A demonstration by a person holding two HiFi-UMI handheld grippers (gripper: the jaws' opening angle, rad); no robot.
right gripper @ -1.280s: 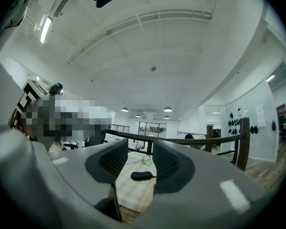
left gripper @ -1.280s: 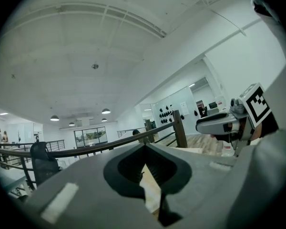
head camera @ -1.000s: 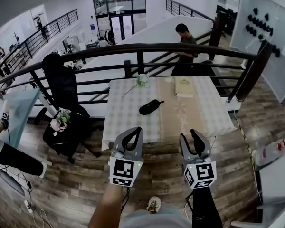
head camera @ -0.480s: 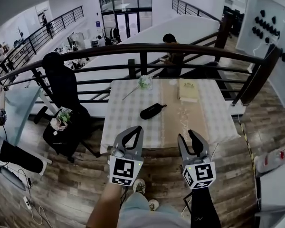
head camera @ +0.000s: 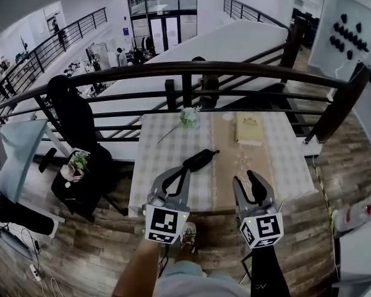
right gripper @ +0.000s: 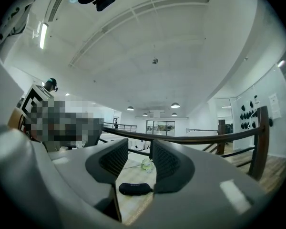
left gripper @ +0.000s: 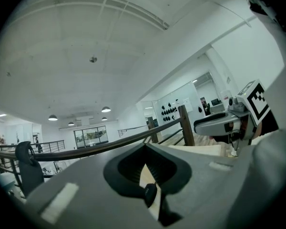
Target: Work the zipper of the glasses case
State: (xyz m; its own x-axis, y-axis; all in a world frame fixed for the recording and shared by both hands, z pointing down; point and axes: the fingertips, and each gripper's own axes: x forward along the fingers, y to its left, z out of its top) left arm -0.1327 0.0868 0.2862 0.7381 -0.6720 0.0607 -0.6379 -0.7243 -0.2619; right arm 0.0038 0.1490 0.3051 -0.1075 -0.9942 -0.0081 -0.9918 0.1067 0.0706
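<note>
Both grippers are held side by side at the near edge of the table (head camera: 167, 142), pointing toward 12 o'clock, marker cubes facing the head camera. The left forearm (head camera: 139, 268) is bare and the right sleeve (head camera: 269, 277) is dark. Both hands are hidden behind the cubes and the arms are cut off at the bottom of the frame.

Left gripper (head camera: 180, 171): jaws closed down to a thin slit, tips about meeting, gripping nothing. Right gripper (head camera: 247, 181): jaws clearly apart, nothing in them.

The glasses case (head camera: 199, 159) lies flat mid-table, long axis running 8 to 2 o'clock. It sits at 12 o'clock off the left tips and 11 o'clock off the right ones, apart from both.

The head view overlaps the left tips with the case's near end, so that end is partly covered. The zipper can't be made out in any view.

The right gripper view shows the whole case framed between its 2 pads, with the flower (right gripper: 145, 164) beyond it at 12 o'clock; the print on the case is unreadable. The left gripper view shows only a dark blob of the case through the slit, plus the right gripper at 3 o'clock. The book (head camera: 248, 129), at 1 o'clock on the table, shows only in the head view.
</note>
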